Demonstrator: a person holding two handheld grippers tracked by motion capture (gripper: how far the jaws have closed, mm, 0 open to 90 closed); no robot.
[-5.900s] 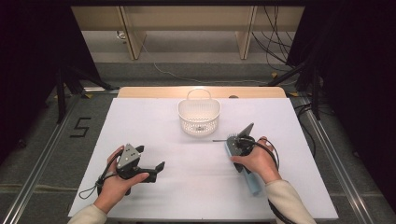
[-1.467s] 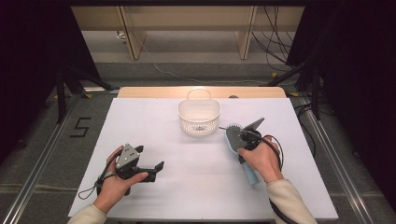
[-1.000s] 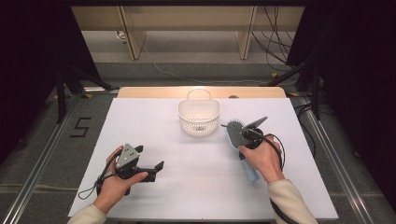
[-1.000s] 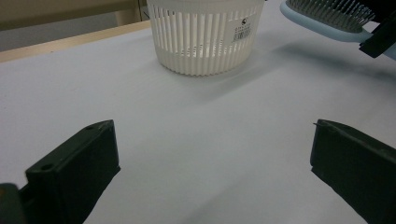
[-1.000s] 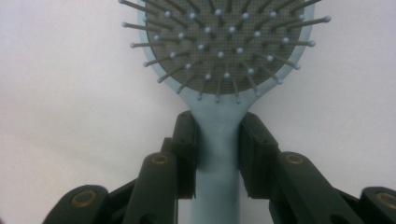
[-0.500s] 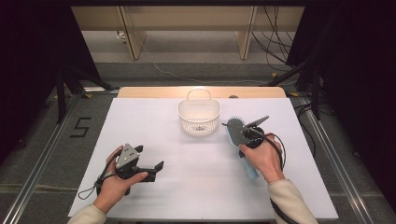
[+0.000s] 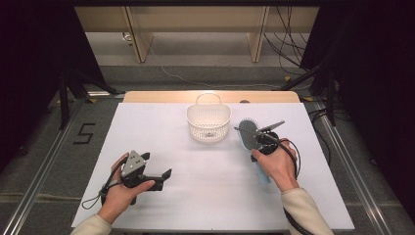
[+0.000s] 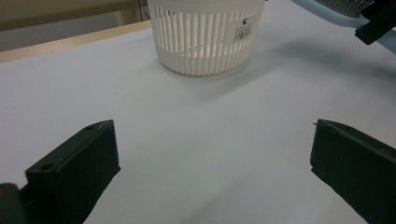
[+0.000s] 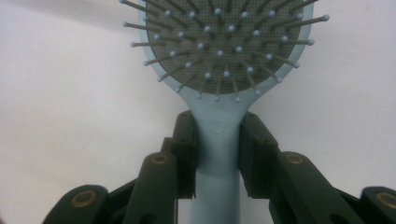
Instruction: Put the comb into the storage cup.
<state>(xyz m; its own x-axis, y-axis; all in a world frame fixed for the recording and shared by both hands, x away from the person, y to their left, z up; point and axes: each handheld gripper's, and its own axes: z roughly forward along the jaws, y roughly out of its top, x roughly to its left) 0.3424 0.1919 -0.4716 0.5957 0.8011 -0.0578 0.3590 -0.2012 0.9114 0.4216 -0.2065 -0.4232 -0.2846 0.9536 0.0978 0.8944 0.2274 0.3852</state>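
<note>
Fingers of the person's left hand [image 7: 122, 191] wrap the left gripper [image 7: 166, 174] in the lower left of the high view, low over the white table [image 7: 205, 196]. In the left gripper view its two black jaws stand wide apart at the bottom corners of the frame, released, with bare table between them (nothing touches either pad).

Toward the middle, at the upper centre of the high view, sits the white slatted basket [image 7: 208, 122], its handle arched at the far rim. In the left gripper view the basket [image 8: 205, 39] fills the upper middle, a small barcode sticker on its wall.

Just right of the basket in the high view comes the pale blue hairbrush [image 7: 248, 134], its bristled head near the basket but apart from it, its handle running down toward the lower right under the right hand [image 7: 276, 164]. The right gripper [image 7: 259, 139] is clenched on it: in the right gripper view the jaws press both sides of the hairbrush [image 9: 219, 140] at the neck, just below the grey bristle pad, with the bristles facing the camera.
</note>
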